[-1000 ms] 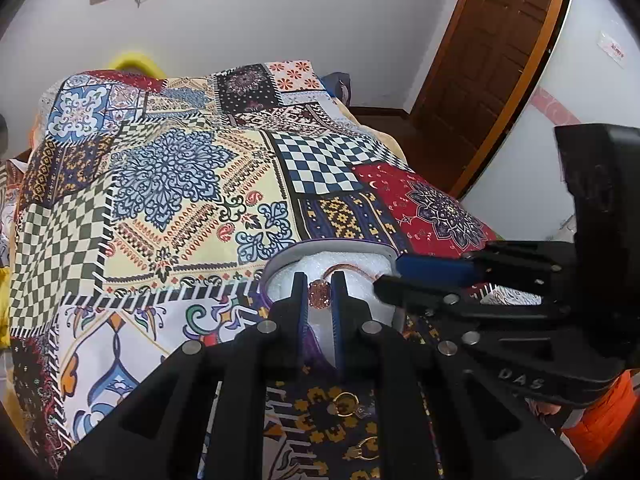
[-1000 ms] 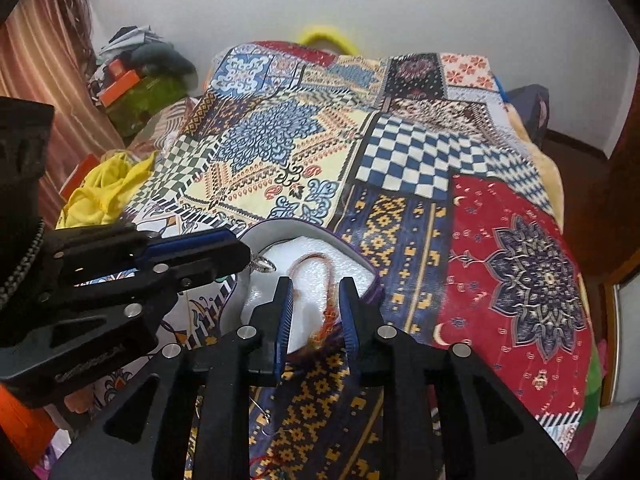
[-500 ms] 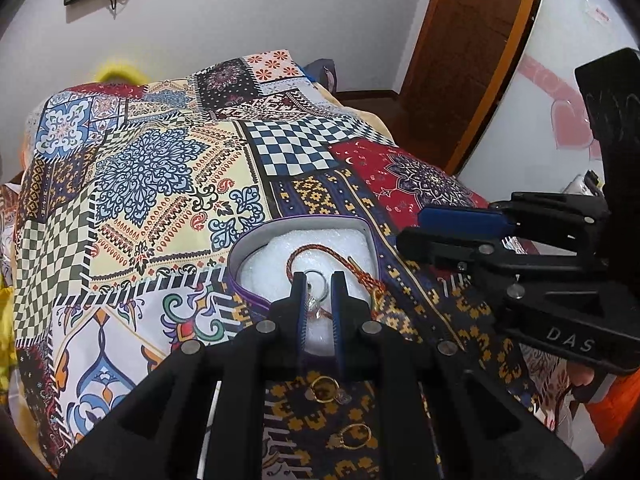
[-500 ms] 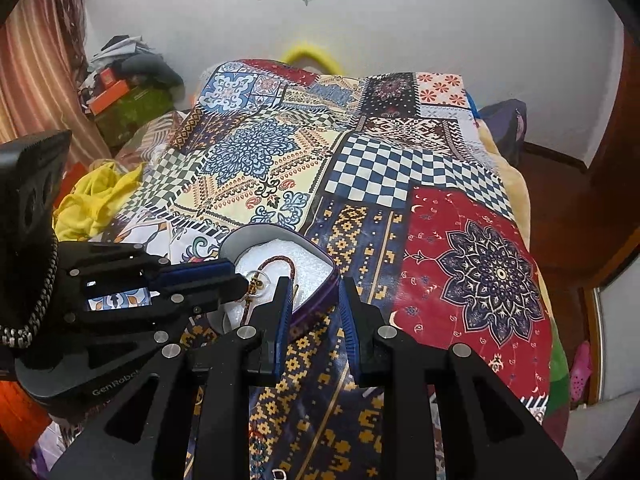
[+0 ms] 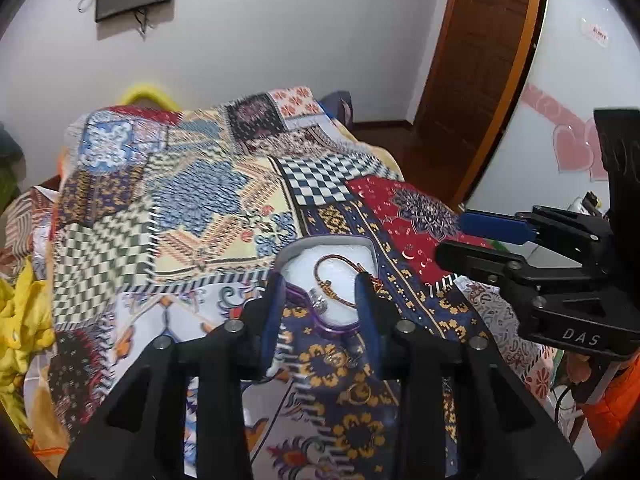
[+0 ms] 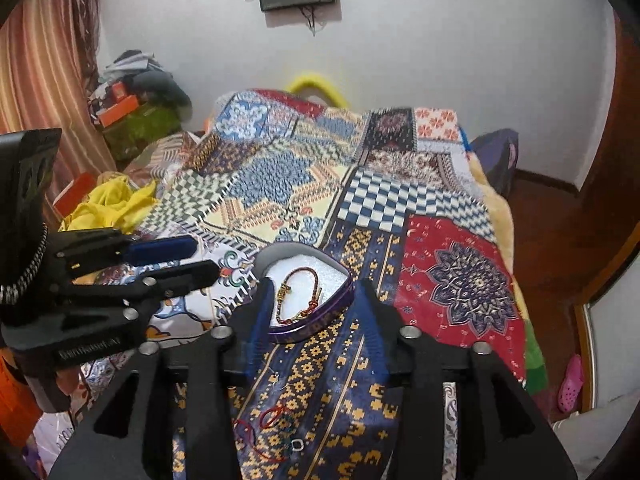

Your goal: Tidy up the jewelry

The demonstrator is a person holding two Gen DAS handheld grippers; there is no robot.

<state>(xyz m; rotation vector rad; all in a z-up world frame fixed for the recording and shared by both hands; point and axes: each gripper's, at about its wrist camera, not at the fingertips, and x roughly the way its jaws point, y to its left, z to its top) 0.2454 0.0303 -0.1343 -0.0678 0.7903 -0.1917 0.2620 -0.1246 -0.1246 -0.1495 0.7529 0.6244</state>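
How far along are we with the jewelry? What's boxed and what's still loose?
Done: the braided bracelet lies in the purple box. In hand: nothing; the left gripper and right gripper are opening with nothing held. Left: gold rings and red cord pieces loose on the bedspread.

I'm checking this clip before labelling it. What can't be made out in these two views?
- Left wrist view: near rim of the box and part of the bracelet are hidden behind the left gripper, whose jaws are opening with nothing held.
- Left wrist view: small rings on the bedspread are too blurred to identify.
- Right wrist view: red cords lie partly behind a finger of the right gripper, also opening.
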